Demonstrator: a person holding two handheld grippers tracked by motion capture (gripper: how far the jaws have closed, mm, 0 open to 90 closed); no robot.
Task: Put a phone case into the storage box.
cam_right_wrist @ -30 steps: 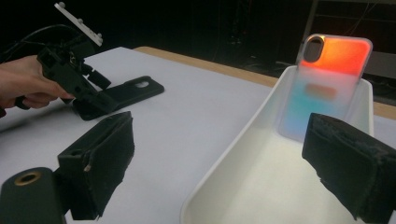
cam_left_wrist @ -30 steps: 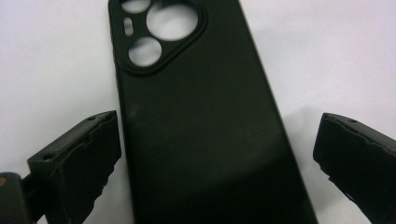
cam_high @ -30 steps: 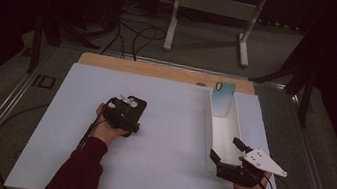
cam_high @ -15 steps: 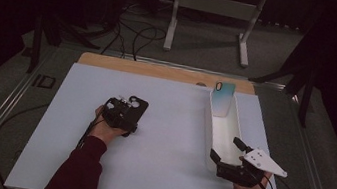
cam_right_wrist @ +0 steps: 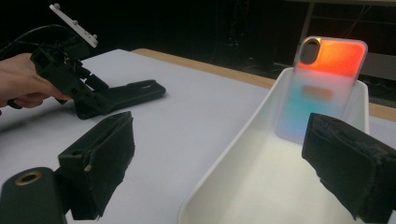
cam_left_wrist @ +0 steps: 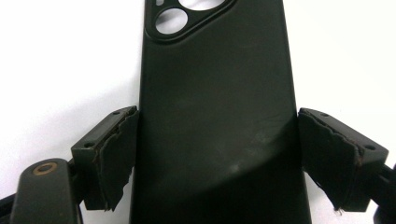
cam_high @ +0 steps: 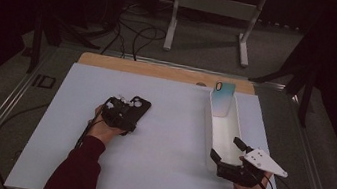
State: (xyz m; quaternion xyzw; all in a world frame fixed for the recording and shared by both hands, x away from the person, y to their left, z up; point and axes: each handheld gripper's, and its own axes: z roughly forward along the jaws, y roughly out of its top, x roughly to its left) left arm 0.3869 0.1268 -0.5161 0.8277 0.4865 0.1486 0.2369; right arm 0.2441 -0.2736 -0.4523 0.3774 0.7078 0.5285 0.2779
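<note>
Grippers sit well apart on the white table mat [cam_high: 160, 169]. On the left side of the mat, the left gripper [cam_left_wrist: 217, 161] has its two pads on either long edge of a black phone case [cam_left_wrist: 217, 116] — the left pad [cam_left_wrist: 112, 154] touches the case's side and the right pad sits against the opposite edge, so the jaws pinch the case across its width. The case lies flat on the mat, back face up, camera cutout pointing away from the hand. In the high view the left gripper [cam_high: 123, 113] covers most of the case [cam_high: 140, 105], with only the far end poking out.

Over on the right, the right gripper [cam_high: 227, 151] hovers at the near end of a long white tray [cam_high: 207, 130], jaws spread wide and holding nothing. In the right gripper view the pads frame the tray [cam_right_wrist: 233, 154] — and at its far end a translucent orange-and-blue phone case [cam_right_wrist: 322, 88] leans upright against the end wall.
</note>
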